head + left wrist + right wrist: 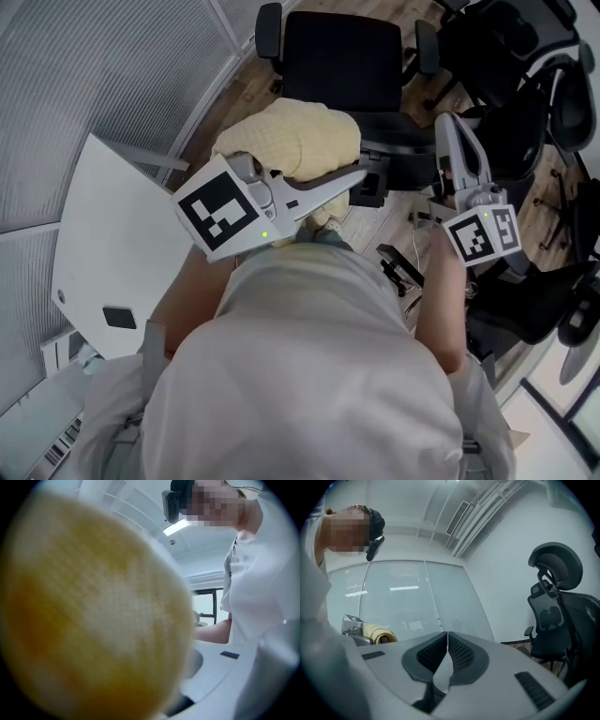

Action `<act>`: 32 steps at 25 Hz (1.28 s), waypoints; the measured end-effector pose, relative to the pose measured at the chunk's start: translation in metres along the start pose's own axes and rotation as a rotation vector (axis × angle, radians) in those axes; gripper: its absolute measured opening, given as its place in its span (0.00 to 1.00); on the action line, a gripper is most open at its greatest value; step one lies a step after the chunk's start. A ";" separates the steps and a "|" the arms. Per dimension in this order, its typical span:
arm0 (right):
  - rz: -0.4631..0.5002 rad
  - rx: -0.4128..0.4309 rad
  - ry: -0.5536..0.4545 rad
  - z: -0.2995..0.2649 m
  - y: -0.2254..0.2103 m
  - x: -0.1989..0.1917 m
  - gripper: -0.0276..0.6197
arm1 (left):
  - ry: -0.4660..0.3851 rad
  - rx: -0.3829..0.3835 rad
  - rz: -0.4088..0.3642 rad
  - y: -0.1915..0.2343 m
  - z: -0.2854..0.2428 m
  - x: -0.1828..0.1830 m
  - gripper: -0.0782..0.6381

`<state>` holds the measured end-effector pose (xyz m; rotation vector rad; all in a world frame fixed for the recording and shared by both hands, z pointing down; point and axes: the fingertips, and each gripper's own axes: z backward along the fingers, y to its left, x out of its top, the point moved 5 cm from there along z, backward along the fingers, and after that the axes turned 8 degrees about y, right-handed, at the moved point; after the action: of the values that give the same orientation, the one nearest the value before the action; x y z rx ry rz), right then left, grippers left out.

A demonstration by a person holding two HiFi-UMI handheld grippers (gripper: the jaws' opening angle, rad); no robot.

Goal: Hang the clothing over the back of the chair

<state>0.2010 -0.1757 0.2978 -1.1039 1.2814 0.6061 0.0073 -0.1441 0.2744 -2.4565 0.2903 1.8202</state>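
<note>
Slippage threatens: the left gripper [364,184] clamps one bunch of the cream knit garment [291,141], heaped in the air over the black office chair [342,52], so it may drape lopsided and slide off the backrest, while the right gripper [447,644], jaws together, holds nothing.

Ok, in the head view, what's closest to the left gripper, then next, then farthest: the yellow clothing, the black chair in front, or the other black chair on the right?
From the left gripper:
1. Yellow clothing, bunched right against it.
2. Black chair in front, just past the clothing.
3. Other black chair, farther off at the right.
</note>
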 end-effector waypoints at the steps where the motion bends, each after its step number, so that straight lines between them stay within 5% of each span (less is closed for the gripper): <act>1: 0.001 -0.003 -0.005 0.001 -0.001 0.001 0.08 | -0.009 -0.009 -0.002 -0.001 -0.001 0.003 0.25; 16: -0.004 -0.021 -0.030 0.011 -0.011 0.009 0.08 | -0.052 -0.085 -0.026 -0.008 -0.021 0.032 0.31; 32: -0.007 0.038 0.014 0.005 -0.005 0.002 0.08 | 0.169 -0.047 0.063 0.043 -0.060 -0.027 0.52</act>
<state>0.2079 -0.1730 0.2972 -1.0829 1.2961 0.5680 0.0477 -0.1933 0.3203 -2.6686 0.3416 1.6618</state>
